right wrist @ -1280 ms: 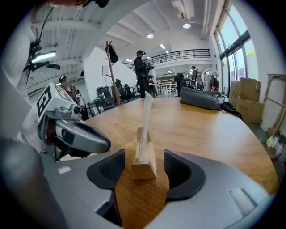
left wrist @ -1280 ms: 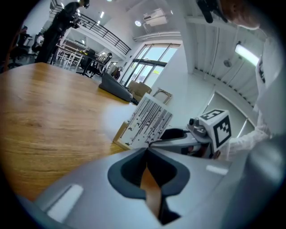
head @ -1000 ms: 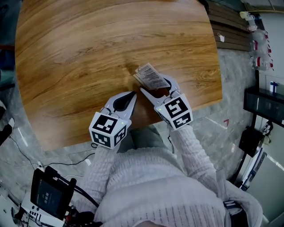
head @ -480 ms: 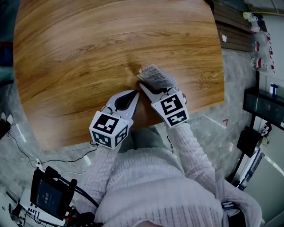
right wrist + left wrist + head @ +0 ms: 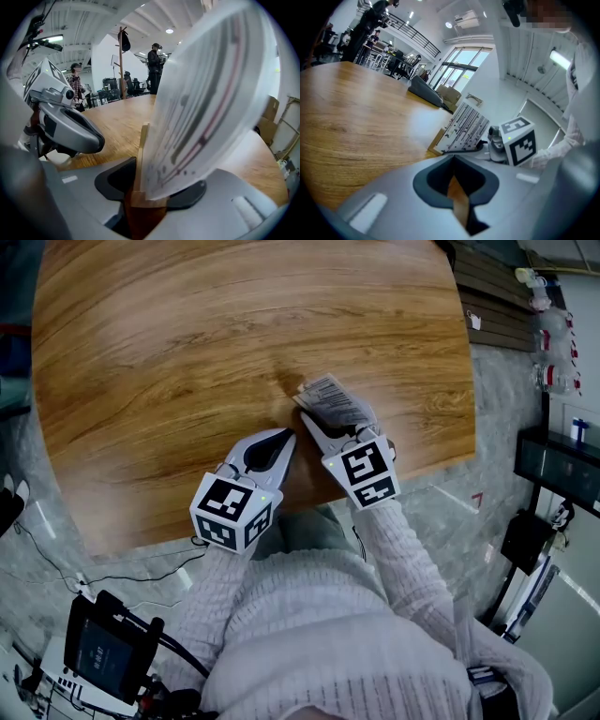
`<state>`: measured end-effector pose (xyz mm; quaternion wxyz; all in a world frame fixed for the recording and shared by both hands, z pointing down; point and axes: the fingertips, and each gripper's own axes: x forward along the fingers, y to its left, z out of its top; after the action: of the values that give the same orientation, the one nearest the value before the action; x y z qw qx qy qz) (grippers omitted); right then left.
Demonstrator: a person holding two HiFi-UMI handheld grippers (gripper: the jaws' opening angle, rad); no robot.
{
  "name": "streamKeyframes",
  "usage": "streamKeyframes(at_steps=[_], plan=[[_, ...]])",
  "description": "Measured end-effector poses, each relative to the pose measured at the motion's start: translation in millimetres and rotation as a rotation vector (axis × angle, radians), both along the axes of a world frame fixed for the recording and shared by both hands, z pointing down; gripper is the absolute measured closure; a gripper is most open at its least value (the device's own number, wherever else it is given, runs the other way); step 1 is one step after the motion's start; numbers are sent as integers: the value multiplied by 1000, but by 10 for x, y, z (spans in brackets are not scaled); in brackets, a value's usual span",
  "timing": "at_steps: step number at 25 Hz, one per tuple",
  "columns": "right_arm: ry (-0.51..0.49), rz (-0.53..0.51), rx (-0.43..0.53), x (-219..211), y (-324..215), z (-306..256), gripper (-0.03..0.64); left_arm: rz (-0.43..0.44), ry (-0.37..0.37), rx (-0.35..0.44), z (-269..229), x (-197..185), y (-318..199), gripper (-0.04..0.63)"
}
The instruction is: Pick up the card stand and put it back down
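Note:
The card stand (image 5: 328, 401), a small wooden base holding a tilted printed card, rests on the round wooden table (image 5: 187, 343) near its front edge. My right gripper (image 5: 331, 424) reaches around its foot. In the right gripper view the wooden base (image 5: 146, 199) sits between the closing jaws, which touch its sides, and the card (image 5: 206, 103) towers over them. My left gripper (image 5: 286, 437) lies shut and empty on the table just left of the stand. In the left gripper view the card stand (image 5: 464, 129) shows ahead on the right, beside the right gripper's marker cube (image 5: 518, 140).
The table's front edge (image 5: 281, 512) runs right under both grippers. A black device with cables (image 5: 103, 652) sits on the floor at lower left. Dark shelving (image 5: 562, 460) stands at the right. People stand far behind the table in the right gripper view.
The right gripper has crept forward around the stand's base and its jaws have narrowed. The left gripper has barely moved.

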<state>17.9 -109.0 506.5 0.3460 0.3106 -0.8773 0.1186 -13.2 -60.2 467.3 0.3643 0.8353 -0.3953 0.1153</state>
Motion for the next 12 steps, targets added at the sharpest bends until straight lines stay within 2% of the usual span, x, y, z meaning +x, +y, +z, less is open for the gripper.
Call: streamKeyframes(at_steps=[9, 12], plan=[[-76, -5, 14, -54, -157, -151, 430, 2, -33, 43, -39, -53, -195, 587], [-85, -31, 47, -150, -293, -239, 430, 17, -43, 78, -55, -127, -331, 586]])
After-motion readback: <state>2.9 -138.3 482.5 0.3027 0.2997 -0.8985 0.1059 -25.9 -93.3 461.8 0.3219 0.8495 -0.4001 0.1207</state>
